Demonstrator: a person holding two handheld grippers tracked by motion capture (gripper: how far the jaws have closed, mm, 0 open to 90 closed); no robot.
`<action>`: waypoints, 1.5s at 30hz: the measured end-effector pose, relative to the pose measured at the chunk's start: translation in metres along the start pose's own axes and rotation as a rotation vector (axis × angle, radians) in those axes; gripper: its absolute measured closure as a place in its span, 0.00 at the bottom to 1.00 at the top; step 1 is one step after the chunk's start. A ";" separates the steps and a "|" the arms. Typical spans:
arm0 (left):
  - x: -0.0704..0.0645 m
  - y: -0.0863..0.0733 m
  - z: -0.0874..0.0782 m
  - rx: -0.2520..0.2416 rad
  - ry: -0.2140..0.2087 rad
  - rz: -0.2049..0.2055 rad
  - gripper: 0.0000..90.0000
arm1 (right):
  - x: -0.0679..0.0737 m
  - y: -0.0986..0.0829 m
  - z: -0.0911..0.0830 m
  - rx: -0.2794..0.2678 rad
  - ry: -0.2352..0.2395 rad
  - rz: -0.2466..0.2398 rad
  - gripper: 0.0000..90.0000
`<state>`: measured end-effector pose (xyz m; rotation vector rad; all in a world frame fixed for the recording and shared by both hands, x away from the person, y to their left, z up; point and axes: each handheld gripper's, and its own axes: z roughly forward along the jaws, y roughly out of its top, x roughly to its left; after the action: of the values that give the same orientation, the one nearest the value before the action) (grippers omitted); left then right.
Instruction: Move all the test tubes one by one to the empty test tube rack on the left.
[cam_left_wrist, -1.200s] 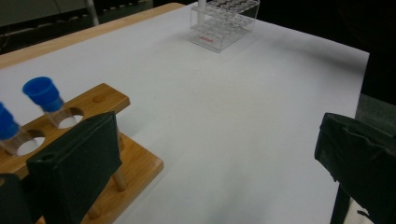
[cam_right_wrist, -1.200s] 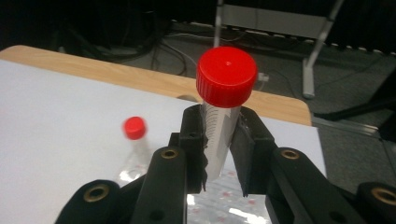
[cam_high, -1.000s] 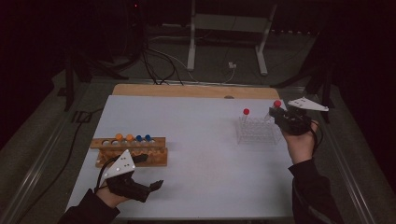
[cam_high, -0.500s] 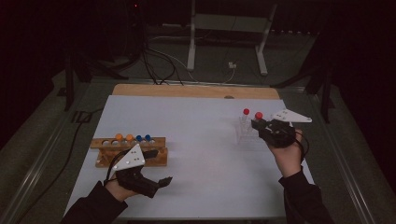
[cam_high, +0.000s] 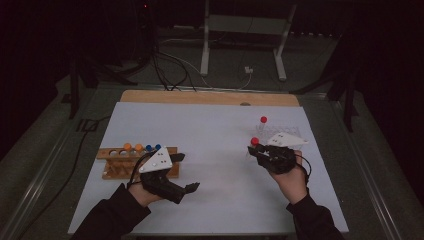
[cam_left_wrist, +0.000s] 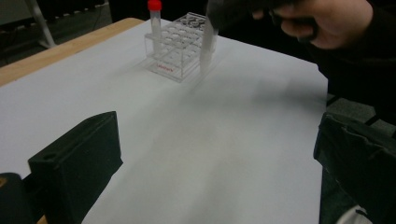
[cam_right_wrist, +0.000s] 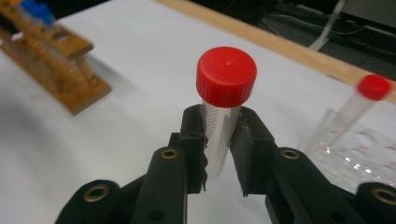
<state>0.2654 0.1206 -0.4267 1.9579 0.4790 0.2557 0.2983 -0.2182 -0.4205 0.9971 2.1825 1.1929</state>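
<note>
— Which way does the tube point?

— The red-capped tube (cam_right_wrist: 222, 116) stands upright in the right gripper (cam_right_wrist: 219, 140), cap up, long axis vertical. The jaws are closed on its clear body just below the cap. In the high view it hangs over the table's right half, just in front of the clear rack (cam_high: 280, 134) near the right edge.

— And the other hand?

— The left gripper (cam_high: 187, 186) rests near the front edge, jaws spread wide with nothing between them, just in front of the wooden rack (cam_high: 112, 165), which carries orange- and blue-capped tubes (cam_high: 142, 147) near the left edge.

— Anything in the clear rack?

— A second red-capped tube (cam_left_wrist: 154, 23) stands upright at one corner of it.

— The setting?

— A white sheet (cam_high: 210, 130) covers the table, a strip of bare wood (cam_high: 200, 97) showing along the far edge. Behind, a dark room, cables (cam_high: 170, 65) on the floor and a pale metal stand (cam_high: 245, 30).

— Any writing?

— Small red lettering on the clear rack's base, too small to read.
</note>
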 end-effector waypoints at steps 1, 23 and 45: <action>0.000 0.002 0.002 0.003 0.001 0.004 0.02 | 0.003 -0.001 0.002 0.005 0.009 -0.001 0.83; -0.002 0.040 0.051 -0.021 -0.034 0.037 0.24 | 0.046 -0.007 0.014 0.039 0.142 -0.075 0.83; -0.009 0.056 0.087 -0.003 -0.062 0.088 0.68 | 0.048 -0.005 0.013 0.032 0.153 -0.085 0.83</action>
<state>0.3027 0.0251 -0.4121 1.9807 0.3530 0.2508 0.2744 -0.1764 -0.4340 0.8410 2.3440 1.2336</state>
